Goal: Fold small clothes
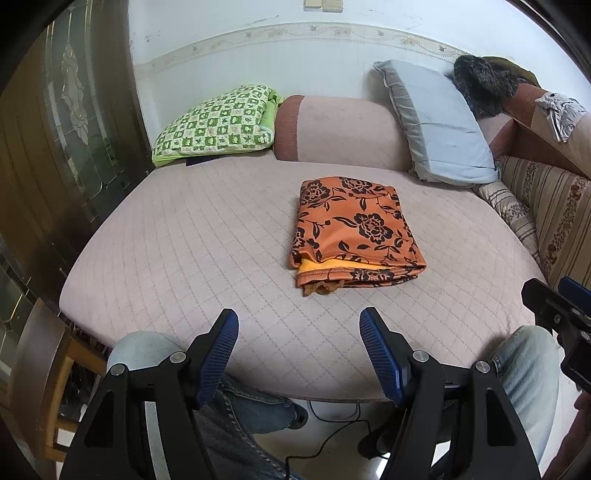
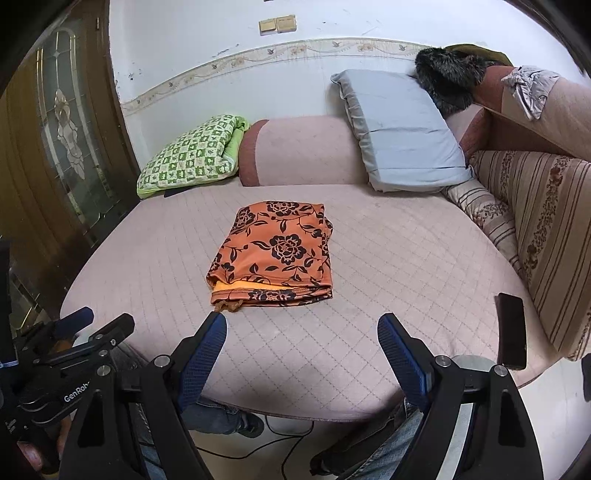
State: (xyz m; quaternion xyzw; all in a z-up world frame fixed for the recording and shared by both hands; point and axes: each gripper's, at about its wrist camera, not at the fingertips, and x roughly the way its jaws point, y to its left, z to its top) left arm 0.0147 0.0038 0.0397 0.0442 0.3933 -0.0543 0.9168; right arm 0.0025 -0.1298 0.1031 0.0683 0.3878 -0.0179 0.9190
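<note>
Count of things on and around the quilted seat

One folded orange floral garment (image 1: 356, 230); two grippers, the left gripper (image 1: 299, 332) and the right gripper (image 2: 303, 332), each with two blue-padded fingers; one green checked cushion (image 1: 218, 122); one pale blue pillow (image 1: 439, 125); one pink bolster (image 1: 340, 129); one dark furry item (image 1: 484, 83); one crumpled grey cloth (image 1: 559, 112); one black phone (image 2: 511, 336); two wall switch plates (image 2: 277, 25).

A pink quilted bed (image 2: 369, 258) carried a folded orange flowered garment (image 2: 275, 254) near its middle. A green checked cushion (image 2: 188, 155), a pink bolster (image 2: 299, 151) and a grey pillow (image 2: 402, 136) lay along the far edge, and a black phone (image 2: 511, 330) lay near the right edge.
</note>
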